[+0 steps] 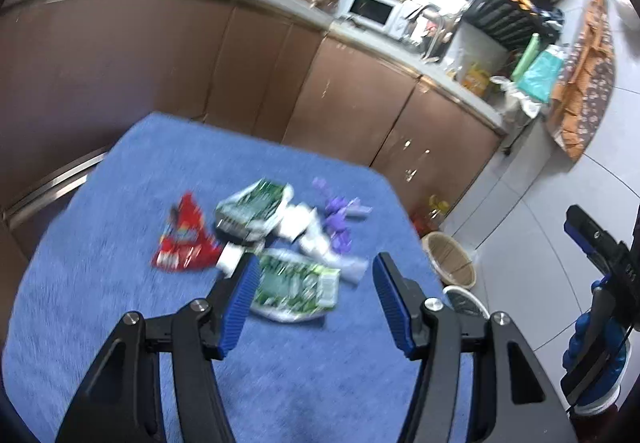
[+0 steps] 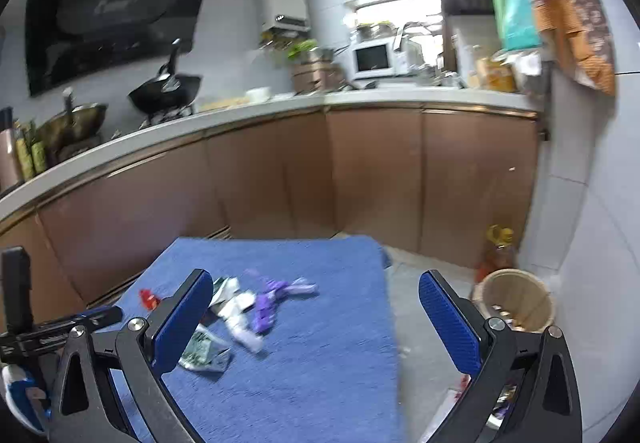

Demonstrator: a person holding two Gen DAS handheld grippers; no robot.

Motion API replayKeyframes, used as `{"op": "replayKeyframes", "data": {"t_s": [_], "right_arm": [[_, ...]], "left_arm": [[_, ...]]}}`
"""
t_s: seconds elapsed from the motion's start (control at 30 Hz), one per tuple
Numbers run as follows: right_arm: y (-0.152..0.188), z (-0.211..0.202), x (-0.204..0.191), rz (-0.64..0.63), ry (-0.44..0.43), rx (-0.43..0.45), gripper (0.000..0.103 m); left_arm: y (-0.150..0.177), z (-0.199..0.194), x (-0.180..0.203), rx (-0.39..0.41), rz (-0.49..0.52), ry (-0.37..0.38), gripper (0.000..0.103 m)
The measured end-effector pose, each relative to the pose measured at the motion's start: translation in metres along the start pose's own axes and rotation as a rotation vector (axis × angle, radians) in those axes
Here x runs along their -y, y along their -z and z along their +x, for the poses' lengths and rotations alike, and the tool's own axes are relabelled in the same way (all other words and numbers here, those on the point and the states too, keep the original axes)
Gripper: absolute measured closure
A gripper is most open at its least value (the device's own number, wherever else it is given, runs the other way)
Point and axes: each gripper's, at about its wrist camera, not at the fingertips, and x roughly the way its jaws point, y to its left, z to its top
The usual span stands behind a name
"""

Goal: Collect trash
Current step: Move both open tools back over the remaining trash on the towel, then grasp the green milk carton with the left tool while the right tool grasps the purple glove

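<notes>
A heap of trash lies on a blue towel [image 1: 120, 183] over a table. It holds a red snack wrapper [image 1: 184, 239], two green wrappers [image 1: 296, 285] [image 1: 252, 207], white wrappers [image 1: 304, 227] and purple wrappers [image 1: 340, 219]. My left gripper [image 1: 314, 271] is open and empty just above the near green wrapper. My right gripper [image 2: 316, 295] is open and empty, raised above the towel's [image 2: 320, 363] right part, with the purple wrappers [image 2: 268, 303] and white wrappers [image 2: 240, 319] between its fingers in view. A wicker bin [image 2: 516, 303] stands on the floor to the right.
Brown kitchen cabinets [image 2: 360, 171] with a grey counter run behind the table. The wicker bin also shows past the table edge in the left wrist view [image 1: 450, 257], with a white-rimmed object [image 1: 466, 301] beside it. A yellow-capped bottle [image 2: 496, 247] stands by the bin.
</notes>
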Motion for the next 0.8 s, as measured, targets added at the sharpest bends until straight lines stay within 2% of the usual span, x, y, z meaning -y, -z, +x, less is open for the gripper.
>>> {"op": "replayKeyframes", "data": {"t_s": [0.2,0.37,0.63,0.8], "right_arm": [[0.017,0.034,-0.018,-0.043,-0.075,-0.083,0.000],[0.034,0.062,-0.021,-0.047,-0.123,-0.151,0.000],[0.057,0.105,-0.021,-0.041,-0.184,-0.266,0.000],[0.062,0.128,-0.023,-0.052,-0.221,-0.306,0.000]], "left_arm": [[0.036,0.030,-0.017,-0.116,-0.054,-0.006,0.046],[0.052,0.058,-0.022,-0.177,-0.125,0.019,0.046],[0.053,0.094,-0.044,-0.233,-0.260,0.063,0.046],[0.056,0.117,-0.050,-0.279,-0.336,0.126,0.046]]}}
